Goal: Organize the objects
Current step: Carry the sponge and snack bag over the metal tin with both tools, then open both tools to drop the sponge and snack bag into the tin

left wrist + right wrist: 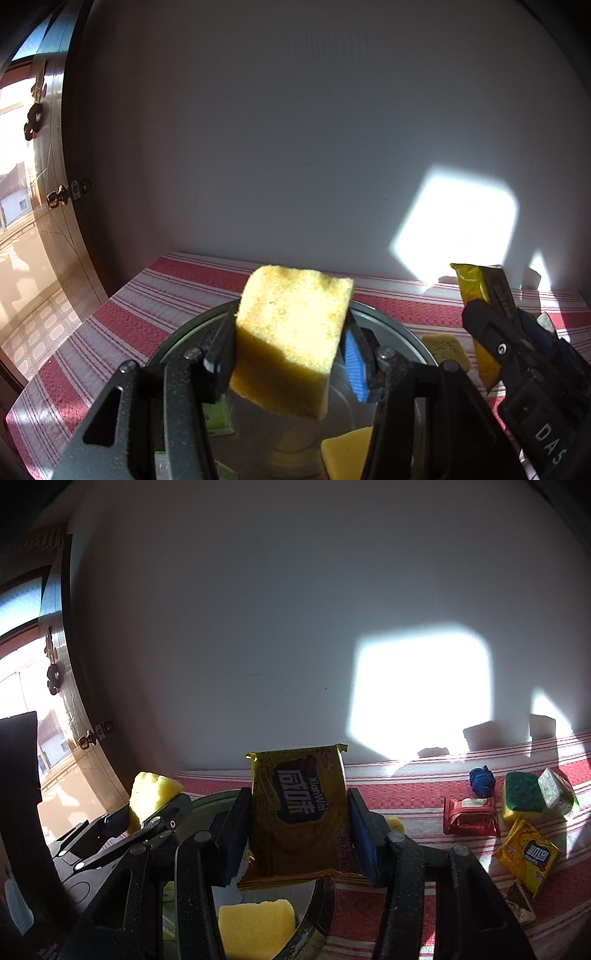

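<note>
My left gripper (291, 343) is shut on a yellow sponge (291, 332) and holds it above a round metal basin (399, 332). A second yellow sponge (347, 454) and a green packet (219, 417) lie in the basin. My right gripper (297, 812) is shut on a yellow snack packet (299, 812) above the basin's right rim (325, 893). In the left wrist view the right gripper (491, 317) holds that packet (476, 284) to the right. In the right wrist view the left gripper (147, 812) holds its sponge (153, 790) at the left.
A red-and-white striped cloth (406, 801) covers the table against a white wall. At the right lie a red packet (471, 816), a blue ball of cloth (482, 781), a green-topped sponge (522, 794), a white-green carton (557, 794) and another yellow snack packet (526, 856). A door stands at the left.
</note>
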The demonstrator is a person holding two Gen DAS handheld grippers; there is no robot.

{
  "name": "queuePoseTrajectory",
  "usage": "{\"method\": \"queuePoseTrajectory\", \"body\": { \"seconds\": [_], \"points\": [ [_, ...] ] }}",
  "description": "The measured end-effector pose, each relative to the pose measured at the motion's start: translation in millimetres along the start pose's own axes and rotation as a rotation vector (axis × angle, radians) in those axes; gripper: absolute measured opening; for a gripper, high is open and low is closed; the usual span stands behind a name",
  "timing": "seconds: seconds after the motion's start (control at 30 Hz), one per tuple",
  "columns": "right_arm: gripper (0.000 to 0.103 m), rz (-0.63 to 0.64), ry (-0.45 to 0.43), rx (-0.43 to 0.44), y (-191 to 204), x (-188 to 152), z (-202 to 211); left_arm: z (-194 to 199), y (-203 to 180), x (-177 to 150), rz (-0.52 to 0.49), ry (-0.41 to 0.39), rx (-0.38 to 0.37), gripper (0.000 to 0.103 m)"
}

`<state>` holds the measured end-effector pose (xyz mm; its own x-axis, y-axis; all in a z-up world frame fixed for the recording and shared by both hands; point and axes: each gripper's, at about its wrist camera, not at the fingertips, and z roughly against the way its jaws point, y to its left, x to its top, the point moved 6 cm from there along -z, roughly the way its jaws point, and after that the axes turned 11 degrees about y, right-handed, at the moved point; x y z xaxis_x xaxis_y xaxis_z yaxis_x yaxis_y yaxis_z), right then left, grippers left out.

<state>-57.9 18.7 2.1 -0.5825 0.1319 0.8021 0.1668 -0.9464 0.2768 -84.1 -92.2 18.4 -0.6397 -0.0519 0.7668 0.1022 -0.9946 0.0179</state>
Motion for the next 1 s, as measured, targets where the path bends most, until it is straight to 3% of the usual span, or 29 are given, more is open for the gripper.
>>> {"method": "queuePoseTrajectory", "body": {
  "seconds": [0.37, 1.0],
  "points": [
    [0.053, 0.029, 0.072, 0.04, 36, 5, -50, -17, 48, 1, 0.075, 0.058, 0.088, 0.05],
    [0.053, 0.032, 0.263, -0.032, 43, 5, -98, -46, 73, -7, 0.079, 0.184, 0.183, 0.05]
  ]
}}
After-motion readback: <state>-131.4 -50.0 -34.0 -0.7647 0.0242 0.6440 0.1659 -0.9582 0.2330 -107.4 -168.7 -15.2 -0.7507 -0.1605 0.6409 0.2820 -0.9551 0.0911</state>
